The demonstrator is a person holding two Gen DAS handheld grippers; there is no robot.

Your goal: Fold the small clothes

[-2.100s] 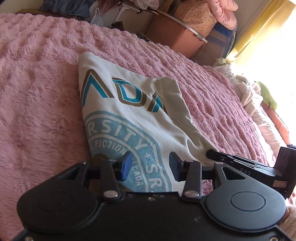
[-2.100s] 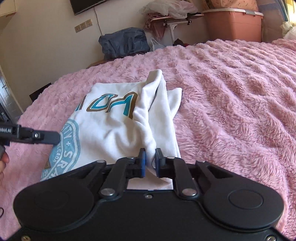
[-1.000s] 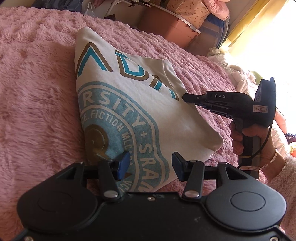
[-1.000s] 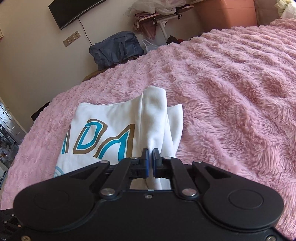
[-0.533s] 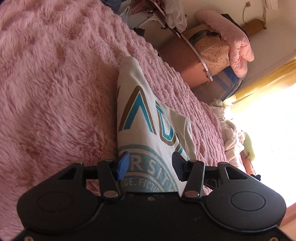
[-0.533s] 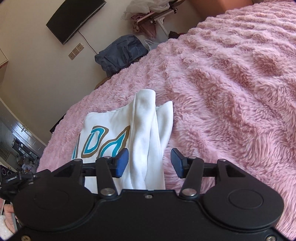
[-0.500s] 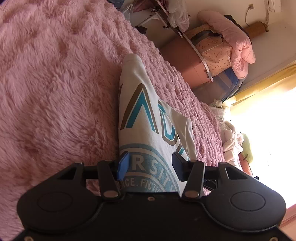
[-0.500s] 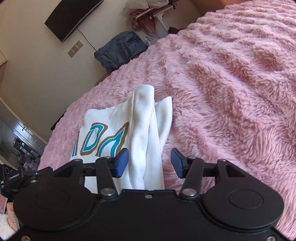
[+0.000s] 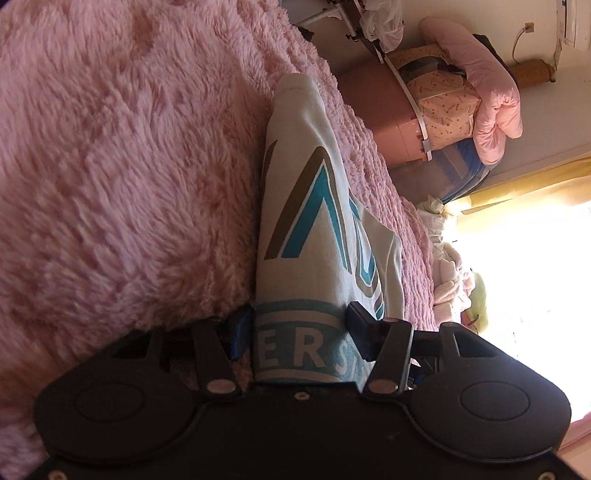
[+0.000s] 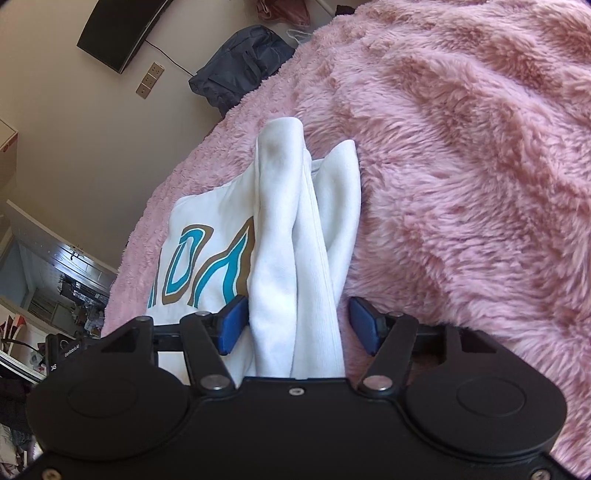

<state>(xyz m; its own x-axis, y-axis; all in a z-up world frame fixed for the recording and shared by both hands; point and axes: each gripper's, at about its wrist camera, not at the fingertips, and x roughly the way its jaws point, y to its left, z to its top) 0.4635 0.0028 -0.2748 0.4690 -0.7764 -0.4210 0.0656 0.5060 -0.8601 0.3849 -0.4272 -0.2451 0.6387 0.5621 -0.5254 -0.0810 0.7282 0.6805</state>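
Observation:
A small white sweatshirt [image 9: 314, 229] with a teal and brown print lies partly folded on the pink fluffy blanket [image 9: 110, 147]. My left gripper [image 9: 299, 328] is open, its jaws on either side of the shirt's left edge, low over the cloth. In the right wrist view the same sweatshirt [image 10: 207, 243] has a bunched white fold [image 10: 288, 229] along its right side. My right gripper [image 10: 297, 325] is open with that bunched fold between its jaws. The left gripper's body shows at the lower left of the right wrist view [image 10: 62, 354].
The pink blanket [image 10: 461, 184] spreads wide to the right. Beyond the bed are a pink storage box [image 9: 376, 122] with stacked bedding [image 9: 480, 85], a dark bag [image 10: 240, 66], a wall screen [image 10: 118, 29] and a bright window [image 9: 524, 277].
My right gripper has opened and let go of the bunched fold it held a second ago. Both grippers have dropped lower and closer along the shirt's two sides, tilting.

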